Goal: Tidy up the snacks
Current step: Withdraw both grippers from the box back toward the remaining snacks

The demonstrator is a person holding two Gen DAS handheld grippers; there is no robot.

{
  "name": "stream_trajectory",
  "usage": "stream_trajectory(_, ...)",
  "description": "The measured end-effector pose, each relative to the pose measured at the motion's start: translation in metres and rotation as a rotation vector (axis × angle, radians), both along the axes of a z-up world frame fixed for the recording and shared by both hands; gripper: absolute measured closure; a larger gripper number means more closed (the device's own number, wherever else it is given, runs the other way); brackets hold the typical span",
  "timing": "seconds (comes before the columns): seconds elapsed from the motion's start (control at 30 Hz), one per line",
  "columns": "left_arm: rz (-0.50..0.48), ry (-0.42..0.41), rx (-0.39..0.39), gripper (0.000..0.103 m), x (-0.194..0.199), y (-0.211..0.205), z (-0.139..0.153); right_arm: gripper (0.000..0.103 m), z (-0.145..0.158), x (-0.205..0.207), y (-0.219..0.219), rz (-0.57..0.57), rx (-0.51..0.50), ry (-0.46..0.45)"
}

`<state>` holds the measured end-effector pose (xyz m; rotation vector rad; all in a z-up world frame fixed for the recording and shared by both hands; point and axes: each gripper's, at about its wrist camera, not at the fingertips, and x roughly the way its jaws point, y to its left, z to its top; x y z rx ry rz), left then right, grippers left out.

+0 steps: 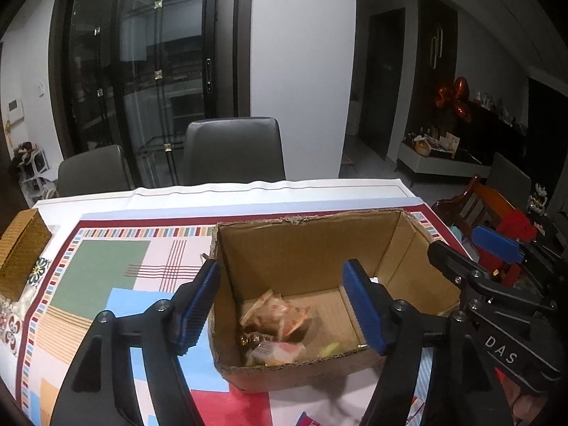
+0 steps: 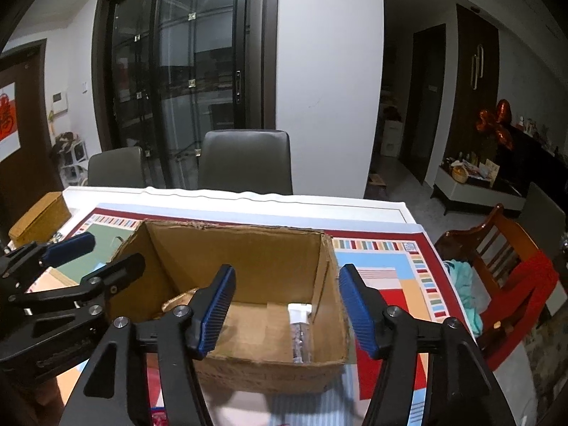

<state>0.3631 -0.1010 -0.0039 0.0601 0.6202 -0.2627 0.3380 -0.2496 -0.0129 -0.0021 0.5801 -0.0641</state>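
Observation:
An open cardboard box (image 1: 301,245) stands on the patterned tablecloth (image 1: 106,269). Several wrapped snacks lie on its floor: a blurred orange-and-white wrapper (image 1: 273,314), a white-pink packet (image 1: 280,349) and a yellow-green piece (image 1: 332,348). In the right wrist view the box (image 2: 248,248) also holds a small clear bottle with a white cap (image 2: 301,333) and a golden wrapper (image 2: 177,301). My left gripper (image 1: 281,267) hovers open over the box's left side, nothing between its pads. My right gripper (image 2: 287,273) hovers open over the box's right side, also empty. Each gripper shows in the other's view: the right gripper (image 1: 475,252), the left gripper (image 2: 99,254).
A woven tan box (image 1: 21,248) sits at the table's left edge. Two grey chairs (image 1: 234,149) stand behind the far edge. A wooden chair (image 2: 497,248) draped with red and teal cloth stands close to the table's right side.

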Motion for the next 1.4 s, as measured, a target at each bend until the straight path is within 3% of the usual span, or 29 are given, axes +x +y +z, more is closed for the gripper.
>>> stream_trajectory(0.13,0.011,-0.008,0.002,0.025,-0.007,0.002,0.002,0.040,0.005,-0.005,-0.004,-0.012,0.002,-0.012)
stream_trajectory(0.93,0.036,-0.028,0.009,0.025,-0.056,0.005,0.015,0.040,0.021,-0.056,-0.007,-0.020,0.001,-0.071)
stream_trajectory(1.4,0.037,-0.029,0.022,0.025,-0.086,0.008,0.009,0.040,0.014,-0.088,-0.004,-0.013,-0.001,-0.070)
